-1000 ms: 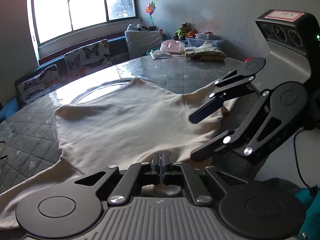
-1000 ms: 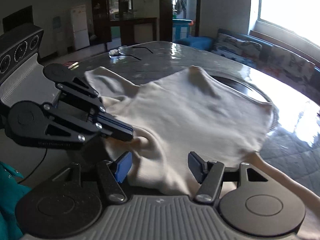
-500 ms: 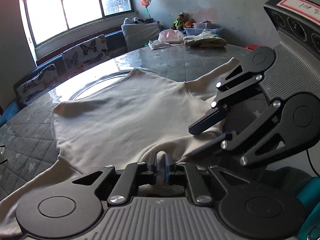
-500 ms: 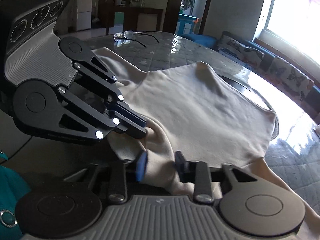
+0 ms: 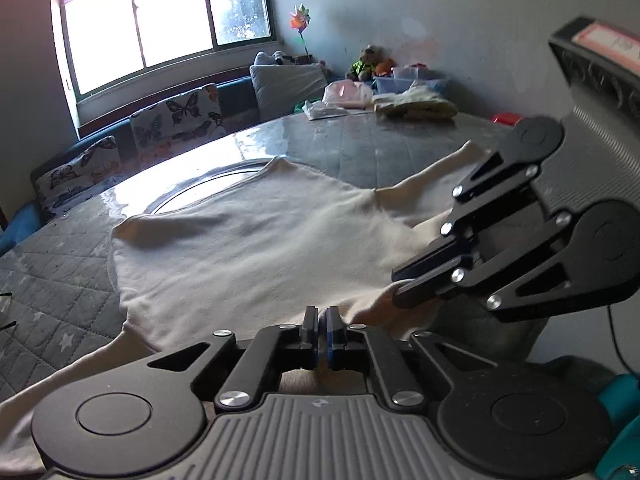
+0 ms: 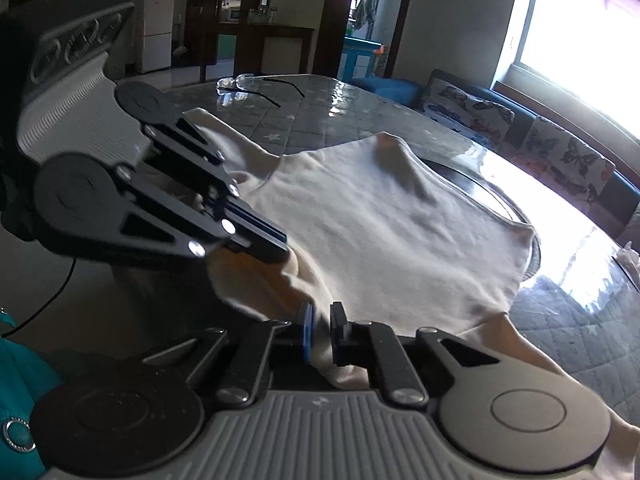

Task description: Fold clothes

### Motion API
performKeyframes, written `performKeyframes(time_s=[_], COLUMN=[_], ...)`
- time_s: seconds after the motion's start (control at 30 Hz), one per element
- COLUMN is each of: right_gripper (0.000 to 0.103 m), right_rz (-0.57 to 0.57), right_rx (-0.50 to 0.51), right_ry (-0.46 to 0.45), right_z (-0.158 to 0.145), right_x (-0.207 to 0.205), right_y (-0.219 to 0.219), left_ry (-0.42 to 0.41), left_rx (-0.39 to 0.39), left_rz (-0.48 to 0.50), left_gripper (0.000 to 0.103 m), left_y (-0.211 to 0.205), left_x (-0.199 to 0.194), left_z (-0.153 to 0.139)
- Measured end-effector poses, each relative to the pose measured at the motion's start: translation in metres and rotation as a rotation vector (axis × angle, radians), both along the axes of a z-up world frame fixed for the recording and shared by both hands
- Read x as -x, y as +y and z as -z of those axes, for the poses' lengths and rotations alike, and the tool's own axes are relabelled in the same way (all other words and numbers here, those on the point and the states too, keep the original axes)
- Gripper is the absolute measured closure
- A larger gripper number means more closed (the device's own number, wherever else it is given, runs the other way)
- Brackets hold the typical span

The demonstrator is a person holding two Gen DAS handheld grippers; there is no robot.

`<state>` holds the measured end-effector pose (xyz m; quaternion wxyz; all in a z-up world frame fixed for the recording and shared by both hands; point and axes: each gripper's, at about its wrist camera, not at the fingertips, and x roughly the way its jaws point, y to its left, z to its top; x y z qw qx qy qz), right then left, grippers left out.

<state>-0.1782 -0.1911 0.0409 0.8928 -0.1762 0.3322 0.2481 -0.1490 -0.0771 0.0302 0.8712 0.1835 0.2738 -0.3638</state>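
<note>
A cream long-sleeved top (image 5: 256,252) lies spread on the round table, also seen in the right wrist view (image 6: 384,232). My left gripper (image 5: 322,316) is shut on the top's near hem. My right gripper (image 6: 321,314) is shut on the same hem a short way along. Each gripper shows in the other's view: the right one (image 5: 400,286) at the right, the left one (image 6: 280,246) at the left, both pinching cloth. One sleeve (image 5: 60,380) trails off the near edge, and in the right wrist view a sleeve (image 6: 532,352) trails too.
The table (image 5: 360,148) has a quilted grey cover under glass. Folded clothes (image 5: 416,106) and bags sit at its far side. Eyeglasses (image 6: 256,84) lie on the far part in the right wrist view. A bench with butterfly cushions (image 5: 176,120) runs under the window.
My right gripper closed from open onto the hem beside the left gripper. The left gripper stayed shut on the cloth. The hem is bunched and lifted a little between them.
</note>
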Motion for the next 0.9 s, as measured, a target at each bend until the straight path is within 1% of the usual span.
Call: performKeyframes(time_s=[0.1, 0.13, 0.17, 0.3, 0.4, 0.47, 0.53, 0.67, 0.73, 0.8, 0.87, 0.9], right_gripper=[0.094, 0.091, 0.086, 0.085, 0.085, 0.085, 0.085, 0.085, 0.084, 0.079, 0.071, 0.069], right_rz=[-0.010, -0.021, -0.030, -0.050, -0.021, 0.013, 0.024, -0.011, -0.027, -0.031, -0.009, 0.005], right_rx=[0.001, 0.007, 0.005, -0.034, -0.099, -0.144, -0.181, -0.141, -0.120, -0.131, -0.148, -0.159], right_ry=[0.000, -0.004, -0.013, -0.024, -0.002, 0.039, 0.094, 0.122, 0.119, 0.111, 0.099, 0.093], right_z=[0.000, 0.001, 0.001, -0.004, -0.005, -0.002, 0.002, 0.011, 0.012, 0.008, 0.005, 0.002], right_x=[0.001, 0.002, 0.004, 0.001, -0.015, -0.027, -0.035, -0.031, -0.026, -0.023, -0.024, -0.025], right_y=[0.001, 0.004, 0.005, 0.009, 0.007, 0.004, 0.002, 0.004, 0.005, 0.002, -0.002, -0.005], left_ry=[0.007, 0.013, 0.017, 0.043, 0.046, 0.044, 0.040, 0.017, 0.002, -0.003, -0.008, -0.007], left_rx=[-0.004, -0.006, -0.010, -0.028, -0.032, -0.035, -0.034, -0.032, -0.032, -0.032, -0.034, -0.040], left_rz=[0.013, 0.017, 0.021, 0.042, 0.061, 0.066, 0.063, 0.043, 0.020, -0.011, -0.044, -0.065], left_gripper=[0.099, 0.099, 0.099, 0.100, 0.100, 0.100, 0.100, 0.097, 0.096, 0.094, 0.090, 0.089], left_y=[0.000, 0.001, 0.002, 0.003, 0.004, 0.005, 0.008, 0.016, 0.019, 0.019, 0.019, 0.018], left_x=[0.004, 0.004, 0.005, 0.008, 0.010, 0.011, 0.010, 0.002, -0.006, -0.017, -0.029, -0.038], left_z=[0.000, 0.001, 0.003, 0.009, 0.010, 0.010, 0.008, -0.001, -0.007, -0.010, -0.012, -0.012])
